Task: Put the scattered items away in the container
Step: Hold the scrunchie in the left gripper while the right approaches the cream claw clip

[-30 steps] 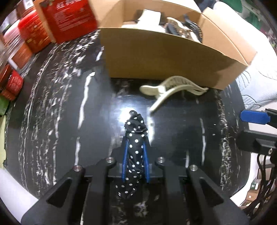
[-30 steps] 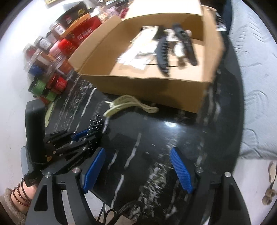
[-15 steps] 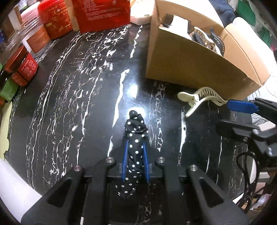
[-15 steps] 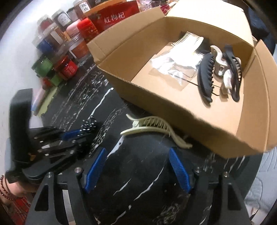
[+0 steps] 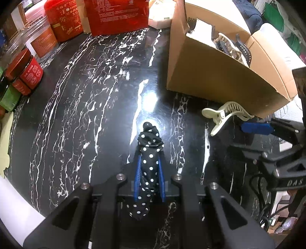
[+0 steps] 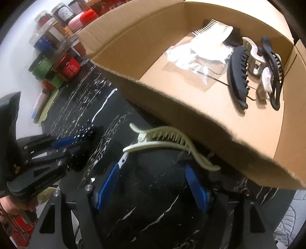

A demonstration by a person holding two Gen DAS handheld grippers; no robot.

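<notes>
Where print can be read, it is sparse: red boxes and tins [image 5: 118, 15] at the upper left of the left wrist view carry white Chinese text too small to make out, and "DAS" shows on the black tool body at the right edge.

Left tongs [image 5: 149, 179]: clenched on a black polka-dot scrunchie [image 5: 149, 166], held low over the black marble counter [image 5: 76, 115], pointing up-frame toward the cardboard box [image 5: 220, 76].

Right tongs [image 6: 153, 183]: released, blue pads spread wide, low over the counter, tips just short of a cream claw clip [image 6: 168, 139] lying against the box's near wall.

Box contents, upper right of the right wrist view: black claw clips [image 6: 237, 76], a pearly clip [image 6: 254, 55], a cream comb [image 6: 214, 30], clear packets [image 6: 193, 55].

Jars [image 6: 57, 53] with coloured lids stand at upper left.
</notes>
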